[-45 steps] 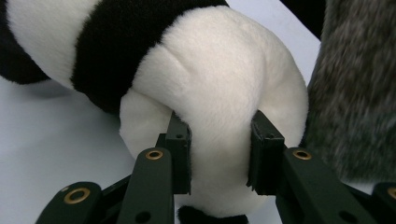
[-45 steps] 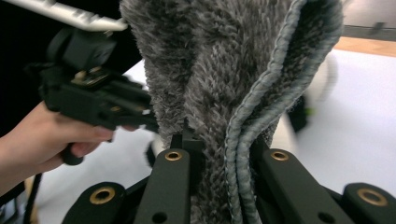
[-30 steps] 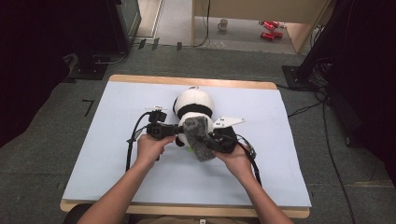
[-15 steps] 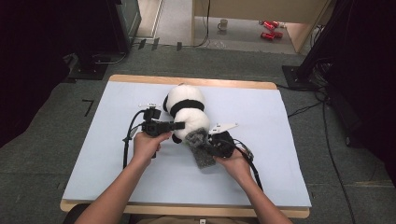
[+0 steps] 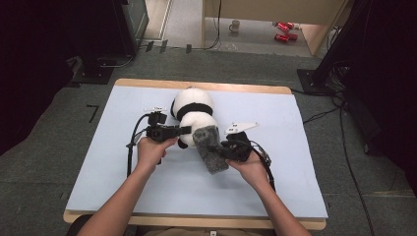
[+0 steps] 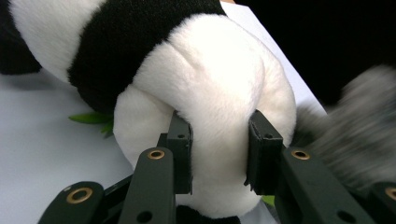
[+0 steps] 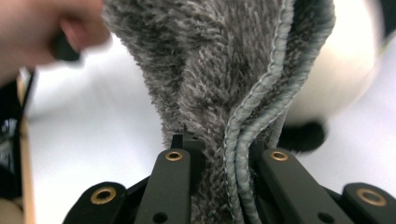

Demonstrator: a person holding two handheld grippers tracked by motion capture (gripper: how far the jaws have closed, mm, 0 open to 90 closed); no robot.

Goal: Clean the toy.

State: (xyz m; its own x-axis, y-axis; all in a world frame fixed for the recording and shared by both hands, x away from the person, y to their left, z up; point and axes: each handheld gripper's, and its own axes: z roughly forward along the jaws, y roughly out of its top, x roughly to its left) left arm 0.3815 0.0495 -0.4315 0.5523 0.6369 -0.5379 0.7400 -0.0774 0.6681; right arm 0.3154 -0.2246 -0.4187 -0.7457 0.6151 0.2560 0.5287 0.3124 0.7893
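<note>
A black-and-white panda plush [image 5: 193, 105] lies on the light blue table top [image 5: 305, 187], head toward the far edge. My left gripper [image 5: 185, 130] is shut on the plush's white rear end; in the left gripper view the pads of the gripper [image 6: 218, 154] dent the white fur of the panda [image 6: 205, 88]. A grey furry cloth [image 5: 211, 150] lies just right of the plush's rear, and my right gripper [image 5: 223, 150] is shut on it. The right gripper view shows the folded, stitched edge of the cloth [image 7: 210, 70] pinched in my right gripper [image 7: 222, 149], with the panda [image 7: 345, 70] behind.
A green leaf-shaped piece [image 6: 91, 119] pokes out under the plush. Cables trail from both grippers across the table. Beyond the far edge, a mug [image 5: 235, 25] and red cans [image 5: 282, 30] sit on the floor. Dark equipment stands at both sides.
The panda has tipped from sitting upright to lying down, head toward the far edge. The right gripper has drawn the grey cloth off its front, slightly toward the person. The left hand has barely moved.
</note>
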